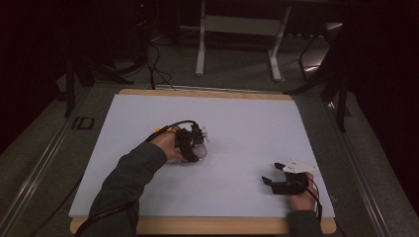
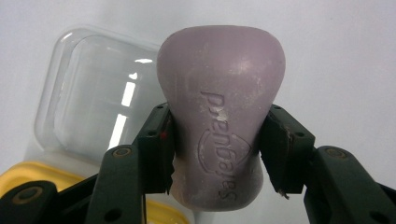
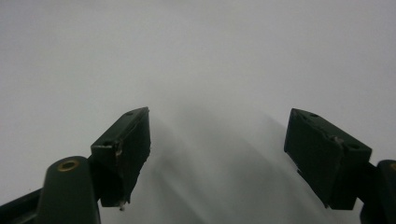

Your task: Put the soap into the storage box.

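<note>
The left gripper (image 2: pixel 217 154) clamps the purple soap bar (image 2: pixel 220 107) by its narrow waist just beside the clear container (image 2: pixel 93 102); the slick bar may slip out. The right gripper (image 3: pixel 217 158) gapes empty

A wooden-edged table (image 1: pixel 207 226) carries a large white sheet (image 1: pixel 247 128) that covers nearly its whole top, leaving only thin strips of wood bare at the near and far edges. On the sheet lies a clear plastic soap box (image 2: pixel 93 107) with a yellow part (image 2: pixel 42 179) beside it, left of the middle.
</note>
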Tool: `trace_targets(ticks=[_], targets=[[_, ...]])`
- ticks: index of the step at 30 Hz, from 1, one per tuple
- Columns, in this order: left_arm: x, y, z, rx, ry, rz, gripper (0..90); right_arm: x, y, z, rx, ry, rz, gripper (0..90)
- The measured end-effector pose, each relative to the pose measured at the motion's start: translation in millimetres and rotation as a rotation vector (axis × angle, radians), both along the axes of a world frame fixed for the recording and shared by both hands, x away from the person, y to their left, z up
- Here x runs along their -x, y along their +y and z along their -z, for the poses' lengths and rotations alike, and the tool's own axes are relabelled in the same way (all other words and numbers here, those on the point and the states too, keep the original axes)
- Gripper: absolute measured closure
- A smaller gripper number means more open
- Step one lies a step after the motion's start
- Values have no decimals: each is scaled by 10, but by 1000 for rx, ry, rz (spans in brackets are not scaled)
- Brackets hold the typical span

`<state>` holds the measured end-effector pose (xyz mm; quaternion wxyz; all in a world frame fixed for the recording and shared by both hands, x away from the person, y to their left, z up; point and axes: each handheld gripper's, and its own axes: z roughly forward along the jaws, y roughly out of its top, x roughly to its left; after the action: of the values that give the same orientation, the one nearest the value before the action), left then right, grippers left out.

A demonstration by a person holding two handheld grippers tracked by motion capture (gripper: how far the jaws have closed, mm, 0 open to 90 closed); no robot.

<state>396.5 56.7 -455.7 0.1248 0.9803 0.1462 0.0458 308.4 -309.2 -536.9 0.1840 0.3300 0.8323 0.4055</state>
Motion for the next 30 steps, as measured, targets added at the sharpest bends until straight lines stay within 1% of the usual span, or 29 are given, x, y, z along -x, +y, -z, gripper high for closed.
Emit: trace_targets(ticks=[9,14,17,26,30], targets=[[-23,55,-36,2,-3,-16,499,0,-1,0,0,0,0,223],[-24,64,-32,6,-2,-26,499,0,-1,0,0,0,1,223],[-35,70,-28,8,-3,-23,499,0,0,0,0,0,0,223],[-43,101,-36,4,-4,-32,499,0,0,0,0,-1,0,223],[-47,135,-33,4,-2,-46,499,0,1,0,1,-1,0,223]])
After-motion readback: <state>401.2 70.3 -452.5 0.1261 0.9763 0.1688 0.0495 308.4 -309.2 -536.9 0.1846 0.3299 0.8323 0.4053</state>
